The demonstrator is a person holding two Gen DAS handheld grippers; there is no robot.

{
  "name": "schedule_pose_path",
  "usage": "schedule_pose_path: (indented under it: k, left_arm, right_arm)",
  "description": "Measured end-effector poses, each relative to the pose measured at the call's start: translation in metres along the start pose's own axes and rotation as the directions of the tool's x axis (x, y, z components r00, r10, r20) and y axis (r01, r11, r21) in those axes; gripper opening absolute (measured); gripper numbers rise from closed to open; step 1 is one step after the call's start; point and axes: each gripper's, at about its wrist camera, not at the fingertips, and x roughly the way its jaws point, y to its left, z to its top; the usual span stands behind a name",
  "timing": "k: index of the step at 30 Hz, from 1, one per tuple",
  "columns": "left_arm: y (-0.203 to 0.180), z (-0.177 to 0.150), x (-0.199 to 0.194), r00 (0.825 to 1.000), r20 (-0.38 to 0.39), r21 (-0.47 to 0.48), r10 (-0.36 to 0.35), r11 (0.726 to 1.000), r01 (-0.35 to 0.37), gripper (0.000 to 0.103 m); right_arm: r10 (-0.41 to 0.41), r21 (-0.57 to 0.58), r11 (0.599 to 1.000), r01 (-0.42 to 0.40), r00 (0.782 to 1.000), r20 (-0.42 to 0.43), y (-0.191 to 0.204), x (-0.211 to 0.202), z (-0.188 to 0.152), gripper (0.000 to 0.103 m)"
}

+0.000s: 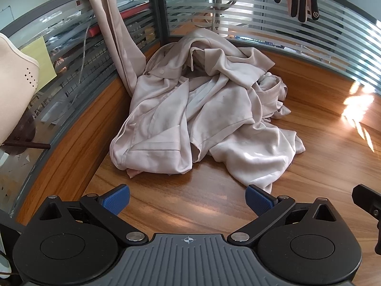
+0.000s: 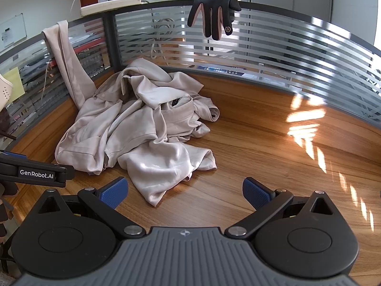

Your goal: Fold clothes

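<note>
Wooden bench (image 1: 309, 124) in a glass-partitioned corner, carrying a crumpled beige garment (image 1: 202, 109) ahead of both tools, one sleeve (image 1: 112, 31) draped over the partition. Garment unfolded: spreading it flat appears required. Left hand-held gripper (image 1: 188, 199) and right hand-held gripper (image 2: 185, 194) hover level above the bench, fingers spread, holding nothing.

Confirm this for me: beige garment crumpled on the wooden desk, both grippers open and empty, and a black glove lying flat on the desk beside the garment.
One thing is wrong: the black glove hangs over the top of the glass partition, not on the wooden desk, as the right wrist view shows. The beige garment is crumpled on the desk, and the left gripper and right gripper are open and empty.
</note>
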Motion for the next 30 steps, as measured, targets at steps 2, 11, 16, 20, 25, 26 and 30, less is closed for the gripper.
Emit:
schedule_pose_path:
  k: [2,11,16,20,25,26,30]
  left_arm:
    - [0.0,0.001,0.001,1.0,-0.002,0.003,-0.002,1.0,0.002,0.103]
    - [-0.001,0.004,0.007,1.0,-0.013,0.01,-0.008,1.0,0.008,0.103]
    - [0.0,0.005,0.012,0.999,-0.03,0.001,-0.014,1.0,0.014,0.103]
    - [0.001,0.007,0.016,0.999,-0.038,-0.005,-0.013,1.0,0.012,0.103]
    - [0.003,0.009,0.023,0.998,-0.053,-0.011,-0.015,1.0,0.015,0.103]
    - [0.003,0.009,0.025,0.998,-0.055,-0.01,-0.015,1.0,0.014,0.103]
    - [0.006,0.011,0.032,0.998,-0.058,-0.002,-0.007,1.0,0.007,0.103]
  right_arm:
    - [0.0,-0.001,1.0,0.0,1.0,-0.002,0.0,0.001,0.001,0.103]
    - [0.003,-0.003,1.0,-0.003,1.0,-0.018,0.0,0.008,0.004,0.103]
    - [0.005,-0.006,1.0,-0.005,1.0,-0.031,0.0,0.014,0.005,0.103]
    - [0.008,-0.005,1.0,-0.008,0.999,-0.047,0.001,0.02,0.007,0.103]
    - [0.01,-0.019,1.0,-0.012,0.998,-0.06,0.004,0.032,0.012,0.103]
    - [0.013,-0.023,1.0,-0.015,0.998,-0.062,0.004,0.035,0.015,0.103]
    - [0.026,-0.039,0.999,-0.029,0.997,-0.074,0.008,0.047,0.024,0.103]
